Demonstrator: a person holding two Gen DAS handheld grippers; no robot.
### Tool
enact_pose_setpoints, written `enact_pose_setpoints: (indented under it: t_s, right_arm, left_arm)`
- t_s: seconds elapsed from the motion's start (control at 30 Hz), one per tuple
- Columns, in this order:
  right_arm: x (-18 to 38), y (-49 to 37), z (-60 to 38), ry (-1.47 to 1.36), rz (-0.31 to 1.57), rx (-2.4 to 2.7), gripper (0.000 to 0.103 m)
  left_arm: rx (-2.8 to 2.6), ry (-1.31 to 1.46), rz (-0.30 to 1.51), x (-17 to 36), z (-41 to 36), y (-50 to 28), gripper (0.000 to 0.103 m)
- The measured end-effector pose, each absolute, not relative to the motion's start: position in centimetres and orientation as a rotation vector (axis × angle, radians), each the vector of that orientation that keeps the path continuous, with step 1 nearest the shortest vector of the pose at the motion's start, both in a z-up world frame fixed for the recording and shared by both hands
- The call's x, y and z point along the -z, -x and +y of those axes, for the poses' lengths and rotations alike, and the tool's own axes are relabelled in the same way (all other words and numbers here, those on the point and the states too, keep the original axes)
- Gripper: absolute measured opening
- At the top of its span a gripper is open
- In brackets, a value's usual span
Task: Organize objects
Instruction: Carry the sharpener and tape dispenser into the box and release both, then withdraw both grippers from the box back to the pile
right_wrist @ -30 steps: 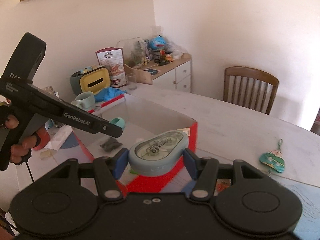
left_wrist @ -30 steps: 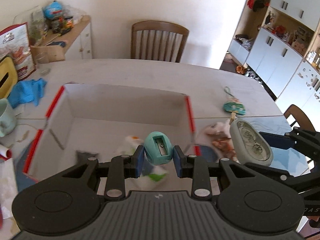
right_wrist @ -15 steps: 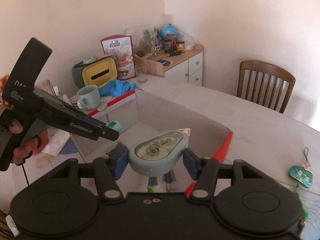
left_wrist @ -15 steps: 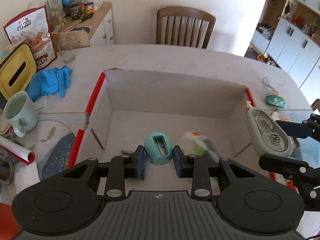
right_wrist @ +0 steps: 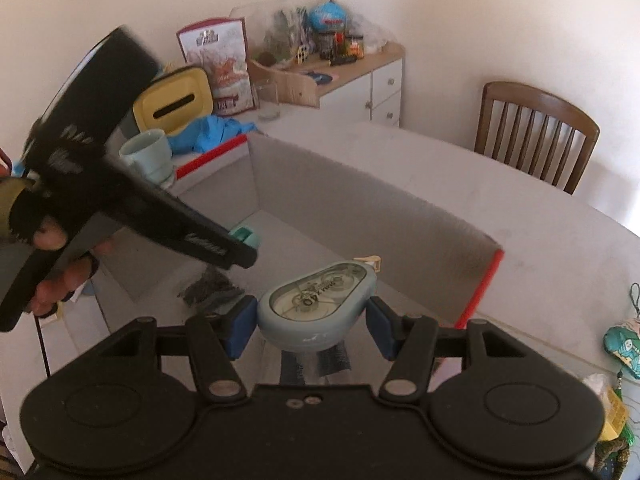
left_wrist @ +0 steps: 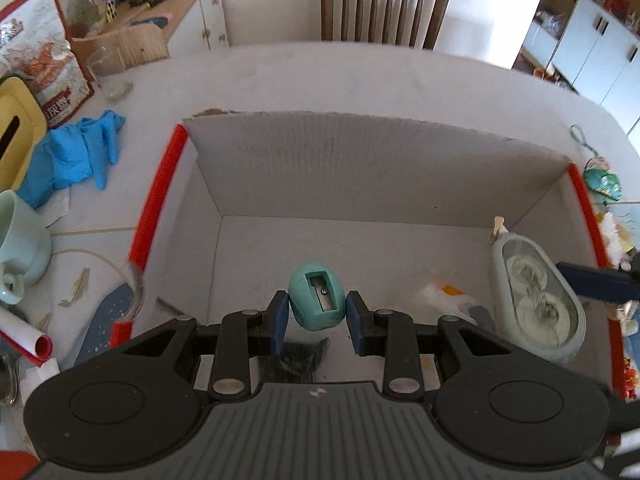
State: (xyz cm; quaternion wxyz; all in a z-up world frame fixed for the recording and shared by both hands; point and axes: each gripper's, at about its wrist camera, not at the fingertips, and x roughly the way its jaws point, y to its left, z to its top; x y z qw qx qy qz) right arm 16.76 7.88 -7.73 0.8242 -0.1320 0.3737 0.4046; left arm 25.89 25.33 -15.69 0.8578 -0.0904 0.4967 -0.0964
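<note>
while both held items hover inside, the box (left_wrist: 376,168) holds dark scraps (left_wrist: 298,356).

Dark item (left_wrist: 298,354) on box floor half hidden behind left claw (left_wrist: 317,315); white-orange object (left_wrist: 444,294) blurred, unidentifiable.

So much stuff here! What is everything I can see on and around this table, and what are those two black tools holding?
cardboard box: one, grey inside, red edges, open on the table
pencil sharpener: one, teal, held over the box
correction tape dispenser: one, pale grey-blue, held over the box
dark item: one, lying in the box, too blurred to name
mug: one, pale green, left of the box
blue cloth: one, beside the mug
keychain charm: one, teal, on the table right of the box
chair: one, wooden, behind the table
left gripper: black, shut on the sharpener
right gripper: black, shut on the dispenser
hand: holding the left gripper
</note>
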Motion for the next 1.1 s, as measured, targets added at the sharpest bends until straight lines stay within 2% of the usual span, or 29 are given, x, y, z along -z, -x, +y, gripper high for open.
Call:
enact_pose_setpoints:
  t_s: [0.4, 0.63, 0.9, 1.0, 1.07, 1.1]
  right_arm:
    - [9.2, -16.5, 9.4, 0.337, 0.892, -0.857, 0.055]
    - [9.1, -16.6, 9.1, 0.317, 0.897, -0.844, 0.055]
    - [8.6, -16.8, 8.4, 0.290, 0.889, -0.833, 0.061]
    - [8.2, -16.7, 8.1, 0.278, 0.881, -0.836, 0.062]
    - [7.8, -16.5, 7.8, 0.271, 0.873, -0.837, 0.062]
    - [7.7, -16.4, 7.6, 0.267, 0.869, -0.838, 0.062]
  left_arm:
    - [0.232, 0.108, 1.233, 18.8, 23.8, -28.8, 0.031]
    - [0.237, 0.078, 1.247, 19.4, 23.2, -28.7, 0.030]
    - [0.221, 0.082, 1.218, 18.8, 23.3, -28.3, 0.031]
    - [0.217, 0.099, 1.196, 18.2, 23.6, -27.9, 0.042]
    - [0.204, 0.117, 1.176, 17.8, 23.9, -27.5, 0.053]
    - [0.203, 0.123, 1.163, 17.5, 24.0, -27.3, 0.054]
